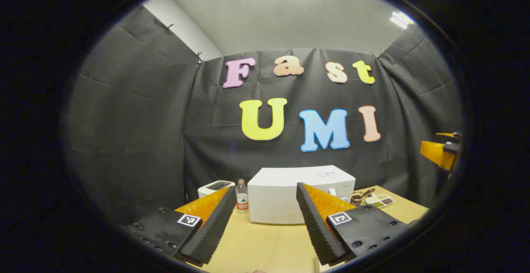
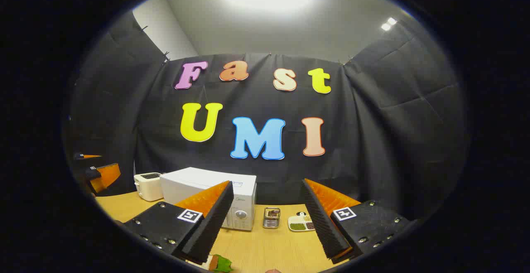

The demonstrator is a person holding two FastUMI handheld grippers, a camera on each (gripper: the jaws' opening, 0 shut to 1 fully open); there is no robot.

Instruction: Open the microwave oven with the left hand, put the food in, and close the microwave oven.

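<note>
One white microwave oven (image 1: 290, 194) stands shut on the bench (image 1: 265, 244), straight ahead of the left hand-held gripper (image 1: 265, 223), whose fingers gape with nothing between them. The oven's long side runs across the bench and its door faces that gripper. Ahead and left of it are one toaster (image 1: 213, 188) and one bottle (image 1: 242, 196). The right hand-held gripper (image 2: 265, 223) is spread too; ahead of it, a divided plate (image 2: 301, 222) holds green and brown food.

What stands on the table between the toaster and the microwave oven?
In the left gripper view, a small water bottle stands upright between the toaster and the microwave oven.
</note>
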